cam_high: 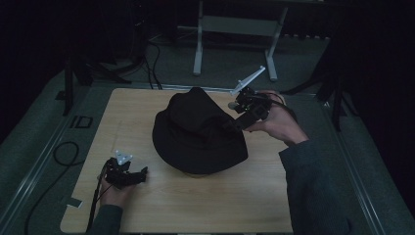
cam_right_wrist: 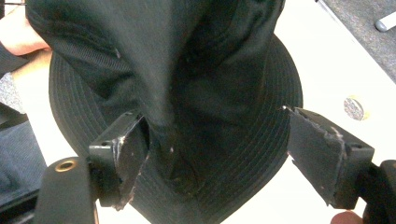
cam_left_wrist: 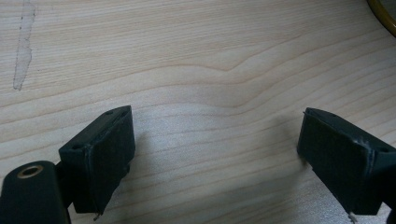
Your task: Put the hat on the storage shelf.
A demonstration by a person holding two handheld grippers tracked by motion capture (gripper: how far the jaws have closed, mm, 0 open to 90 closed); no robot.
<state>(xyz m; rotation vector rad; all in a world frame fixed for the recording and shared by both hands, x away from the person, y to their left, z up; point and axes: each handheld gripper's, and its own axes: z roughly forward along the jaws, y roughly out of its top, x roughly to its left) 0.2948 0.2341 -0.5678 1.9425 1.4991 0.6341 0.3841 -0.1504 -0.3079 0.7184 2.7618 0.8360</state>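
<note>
Black hat [cam_high: 198, 132] was seen set down mid-frame on the worktop [cam_high: 244, 200], right gripper [cam_high: 240, 115] fingers spread off its crown, left gripper [cam_high: 139, 175] fingers apart, idle lower left; placing judged done.

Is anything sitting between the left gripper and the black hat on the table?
Nothing visible: bare wooden table lies between the left gripper and the black hat. Its jaws are open and empty.

Dim, murky high view; close views brighter.
</note>
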